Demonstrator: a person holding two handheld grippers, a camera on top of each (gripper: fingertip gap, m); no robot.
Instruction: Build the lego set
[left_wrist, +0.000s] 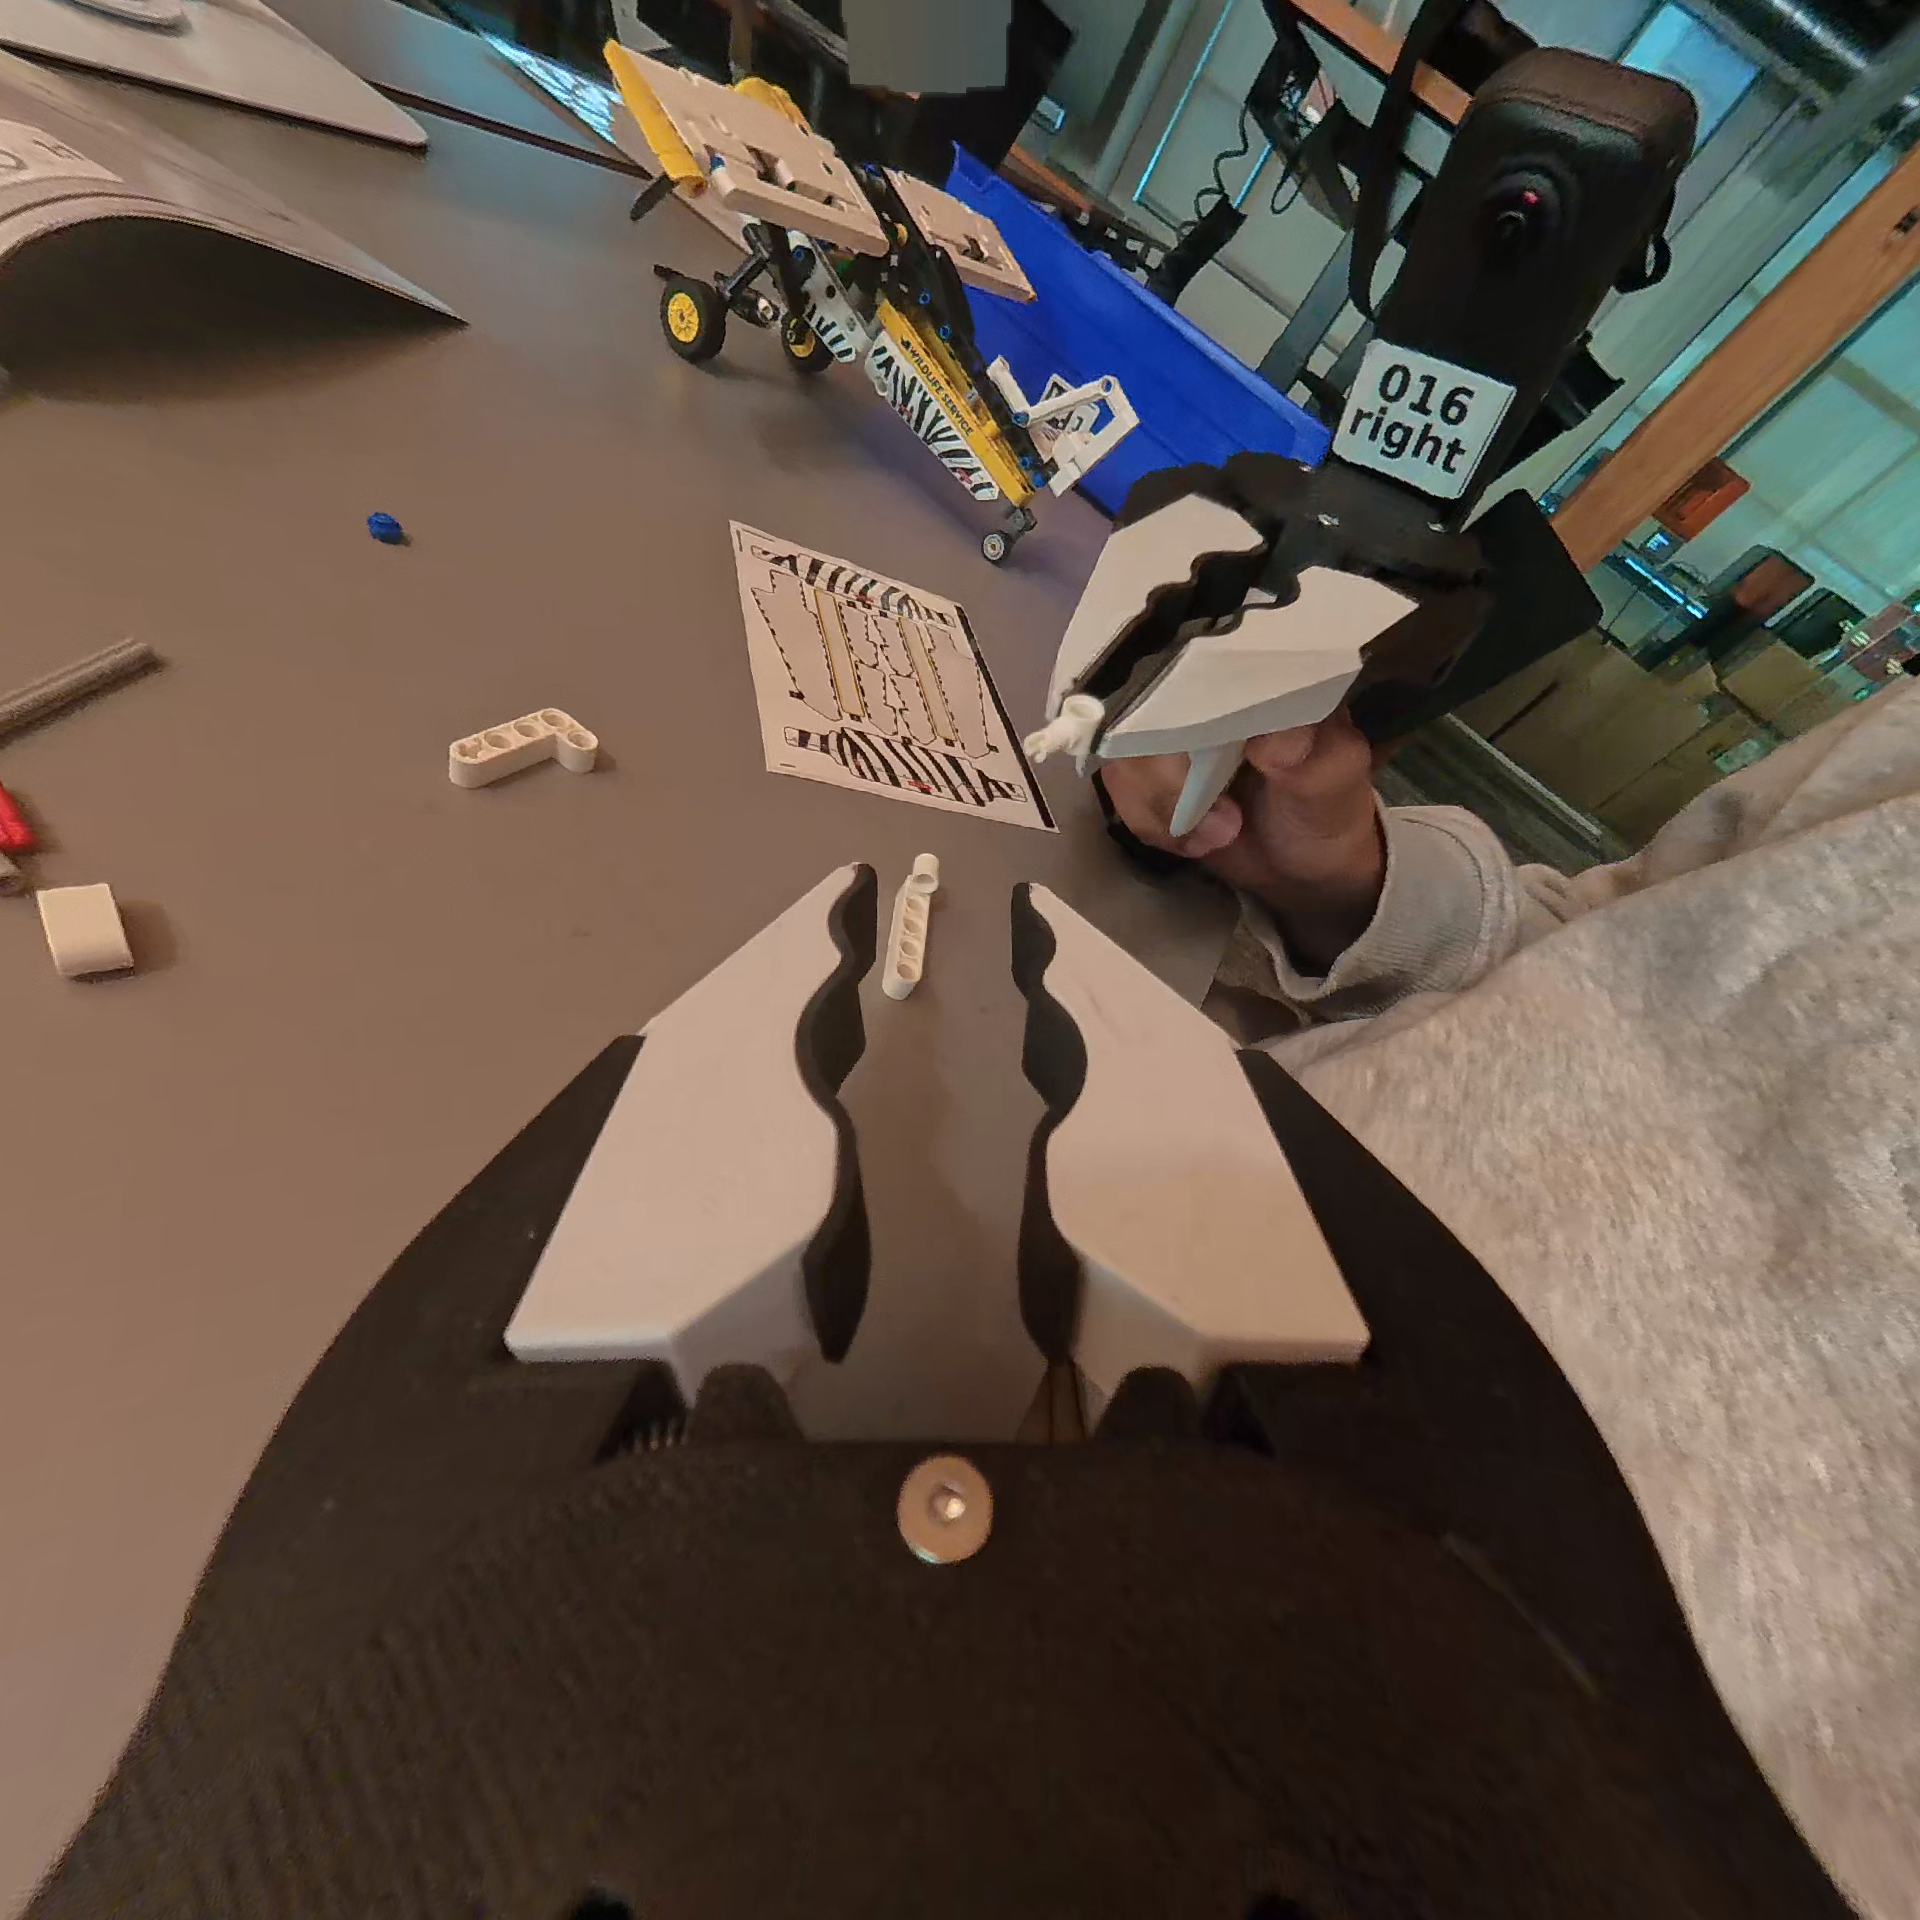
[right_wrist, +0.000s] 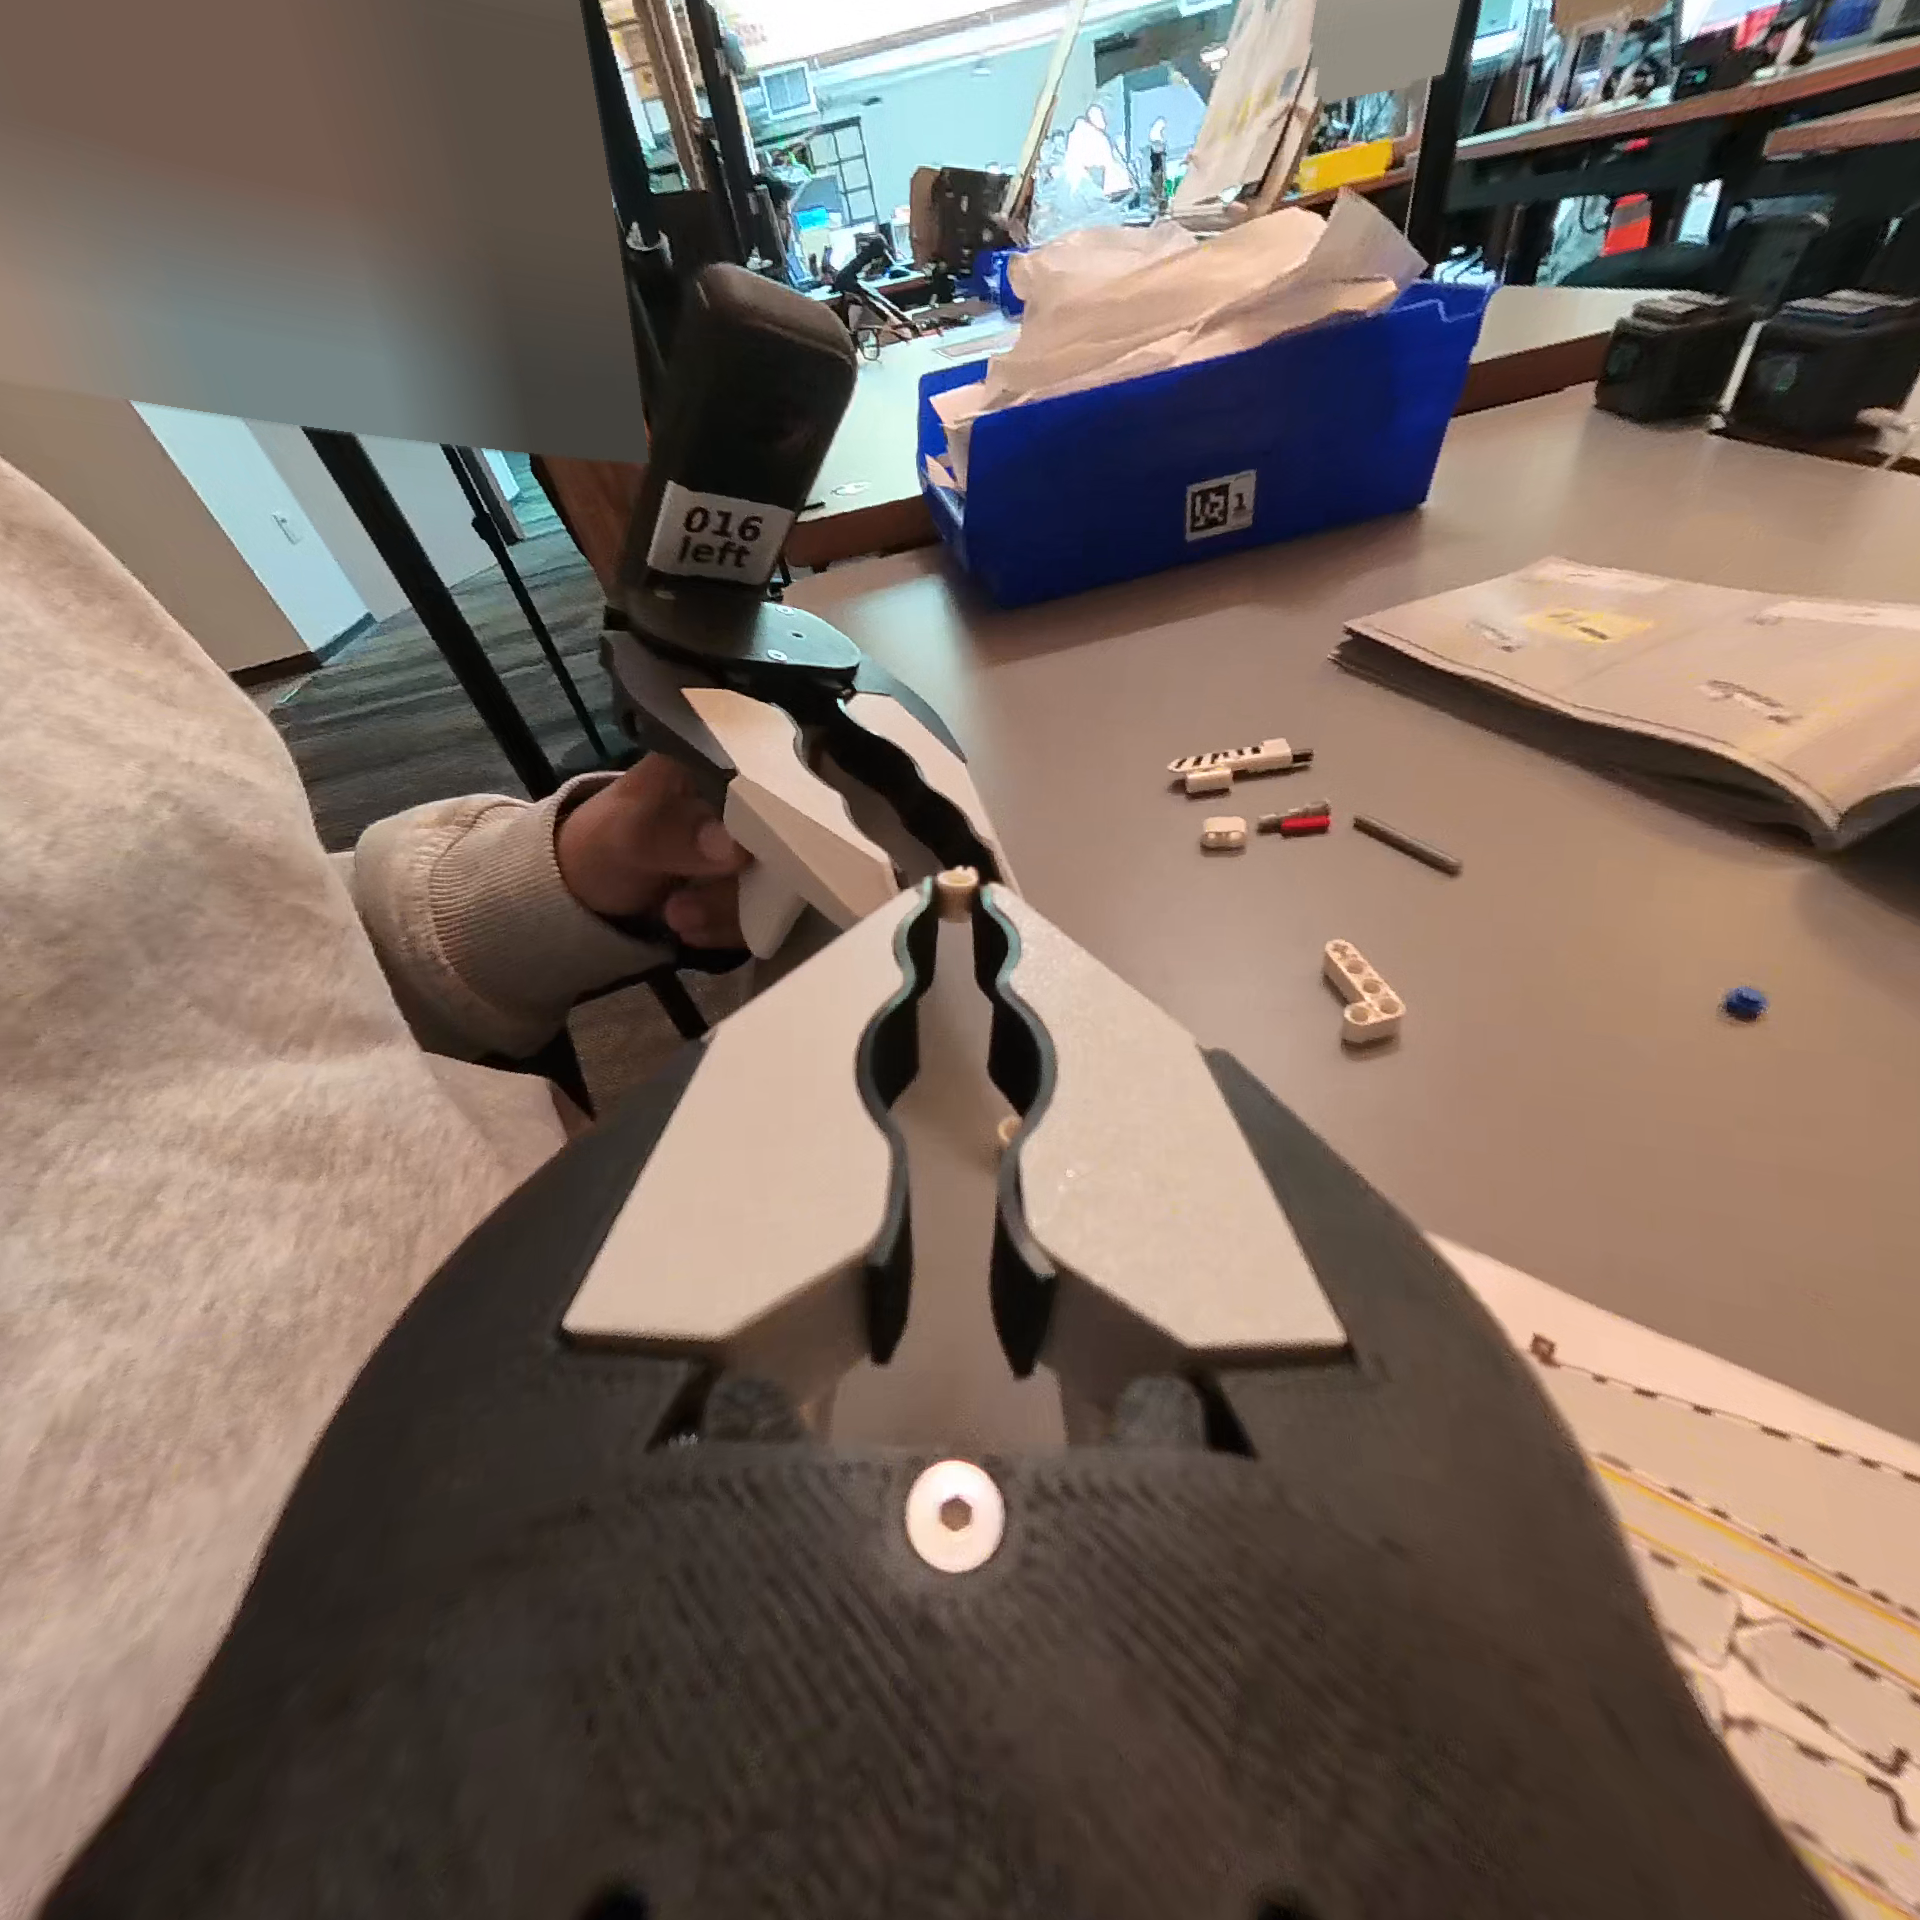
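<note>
In the middle of the left wrist view, just ahead of our left gripper, a short white straight lego beam with a row of holes is lying flat on the grey table. The left jaws are standing apart with nothing between them, so we're lining up on that beam but not touching it yet.

Over at the right of that same frame, our right gripper is hanging a bit above the table, clamped on a small white lego connector piece that's poking out of the tips. In the right wrist view it's showing up at the centre, pinched at the very tips.

The yellow and white lego plane with zebra stripes is sitting at the top centre, well apart from both grippers, with the blue plastic bin behind it. The zebra-print sticker sheet is lying between the plane and us, and a white L-shaped lego beam is waiting at the left.

Our guess: we're doing a little sub-assembly here, joining connector to beam. Next move probably calls for closing the left jaws on the beam's sides without hiding its end hole, lifting it, then bringing the connector's peg in square. It's tiny, so any tilt is going to make it slip.
</note>
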